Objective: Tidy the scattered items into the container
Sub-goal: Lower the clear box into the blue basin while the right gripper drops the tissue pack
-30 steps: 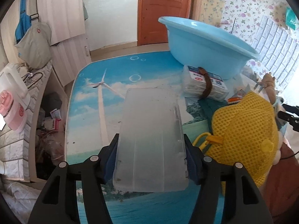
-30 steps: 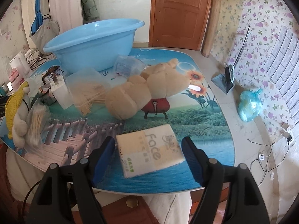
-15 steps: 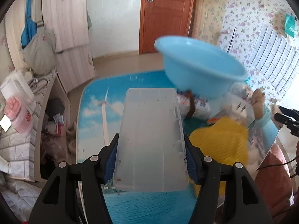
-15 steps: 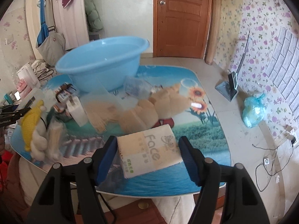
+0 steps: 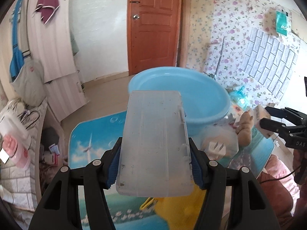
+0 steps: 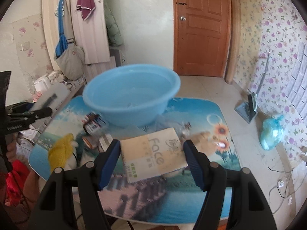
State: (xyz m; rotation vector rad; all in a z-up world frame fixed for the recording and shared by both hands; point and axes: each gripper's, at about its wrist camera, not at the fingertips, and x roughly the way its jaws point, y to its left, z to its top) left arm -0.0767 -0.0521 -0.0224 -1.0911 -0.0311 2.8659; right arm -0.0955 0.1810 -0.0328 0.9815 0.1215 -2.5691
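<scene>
So your left gripper (image 5: 153,164) is clamped on the frosted plastic case (image 5: 155,143), right gripper (image 6: 151,161) on the beige tissue pack (image 6: 153,157); round blue plastic basin (image 6: 132,95) looks empty, clutter left on the table (image 6: 172,207)

one blue basin (image 6: 132,97) is sitting on one counter (image 6: 201,113). two tools are showing: the left tool (image 5: 154,164) is clamping one frosted plastic case (image 5: 155,143), and the right tool (image 6: 151,161) is clamping one tissue pack (image 6: 153,157). one yellow mesh item (image 6: 60,151), one tan plush toy (image 5: 245,126) and one white plug adapter (image 5: 216,149) are lying among blurred clutter that is resisting counting. one wooden door (image 6: 201,28) is standing behind, and one maroon towel (image 6: 85,2) is hanging.
</scene>
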